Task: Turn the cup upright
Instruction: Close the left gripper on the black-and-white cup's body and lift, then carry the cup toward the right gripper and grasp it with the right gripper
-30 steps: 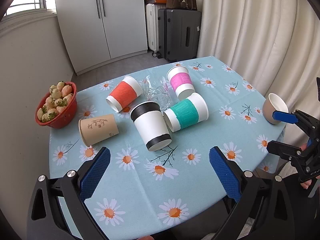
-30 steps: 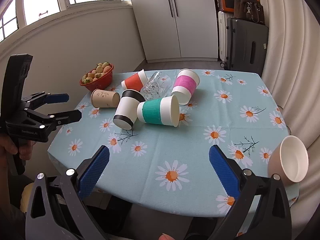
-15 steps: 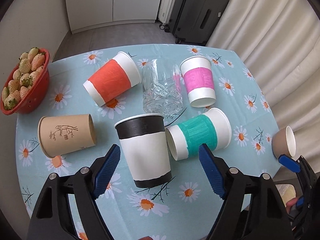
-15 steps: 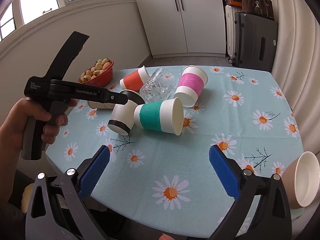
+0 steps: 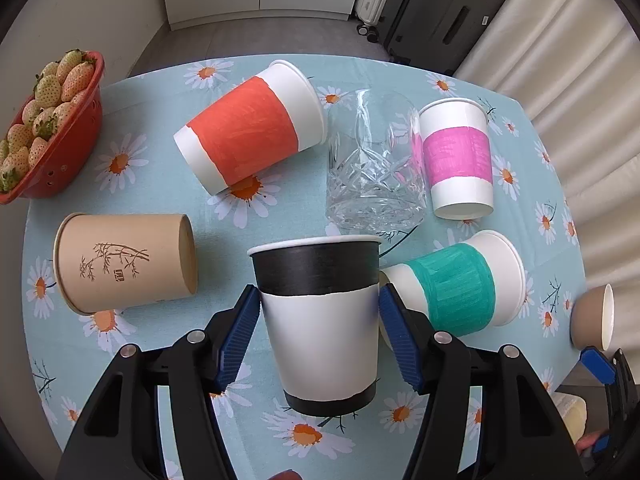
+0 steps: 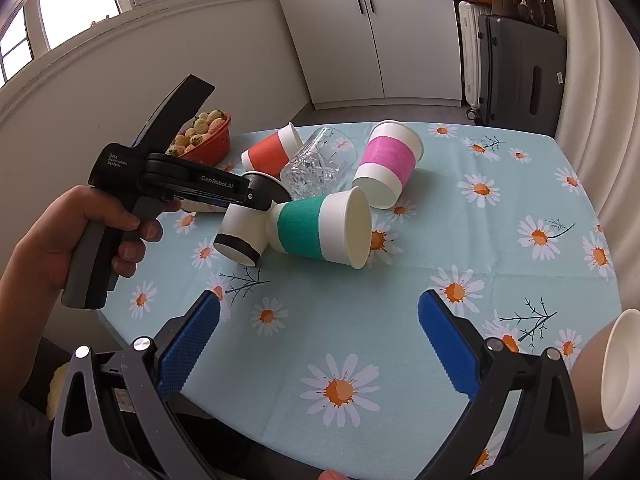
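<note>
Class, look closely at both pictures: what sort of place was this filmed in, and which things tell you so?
Probably a room in a home. A daisy-print tablecloth covers the table, suitcases stand by white cupboards, and a red bowl of strawberries sits out.

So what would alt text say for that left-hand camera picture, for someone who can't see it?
The left gripper has its blue fingers on either side of a black-and-white paper cup lying on a daisy-print tablecloth. Around it lie orange, pink, teal and tan paper cups.

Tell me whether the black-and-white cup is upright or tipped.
Tipped: the black-and-white cup lies on its side on the tablecloth, between the left gripper pads.
</note>
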{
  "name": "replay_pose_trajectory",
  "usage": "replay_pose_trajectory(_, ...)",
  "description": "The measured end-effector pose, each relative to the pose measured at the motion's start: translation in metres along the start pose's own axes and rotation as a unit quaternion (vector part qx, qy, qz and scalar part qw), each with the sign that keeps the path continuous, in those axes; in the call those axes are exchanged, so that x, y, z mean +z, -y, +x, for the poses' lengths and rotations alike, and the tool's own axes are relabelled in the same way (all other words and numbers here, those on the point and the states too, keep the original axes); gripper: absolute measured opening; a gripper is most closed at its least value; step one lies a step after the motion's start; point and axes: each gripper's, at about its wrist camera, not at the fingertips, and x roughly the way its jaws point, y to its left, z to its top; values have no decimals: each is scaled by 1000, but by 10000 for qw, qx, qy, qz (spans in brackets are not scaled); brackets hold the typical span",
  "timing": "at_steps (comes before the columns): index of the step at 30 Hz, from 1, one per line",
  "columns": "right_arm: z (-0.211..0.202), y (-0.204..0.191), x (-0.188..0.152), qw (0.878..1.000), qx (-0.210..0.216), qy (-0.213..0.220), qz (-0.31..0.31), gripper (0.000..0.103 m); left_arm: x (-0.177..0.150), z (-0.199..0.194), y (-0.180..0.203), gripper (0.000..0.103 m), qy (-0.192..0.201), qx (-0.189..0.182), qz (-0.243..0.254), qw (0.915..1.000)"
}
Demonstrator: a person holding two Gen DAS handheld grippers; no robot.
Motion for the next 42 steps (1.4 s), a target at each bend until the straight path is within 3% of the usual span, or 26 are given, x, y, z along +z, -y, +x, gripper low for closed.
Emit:
replay_pose_trajectory(18, -3, 2, -3, 9999, 71, -45, 83, 98, -1, 8, -5, 62, -131, -158, -331, 9992)
replay_pose_trajectory(27, -15, -7, -2, 10000, 89, 2, 38, 98, -9, -25, 1, 62, 57, -123, -234, 9996)
replay_pose_trajectory(34, -37, -20, -10, 9999, 163, -44, -22, 98, -38, -63, 15, 62, 224, -409, -287, 9985)
replay_pose_trajectory(42, -60, -28, -25, 9996, 206, -161, -92, 98, -94, -64, 37, 62, 89, -910, -581, 9941)
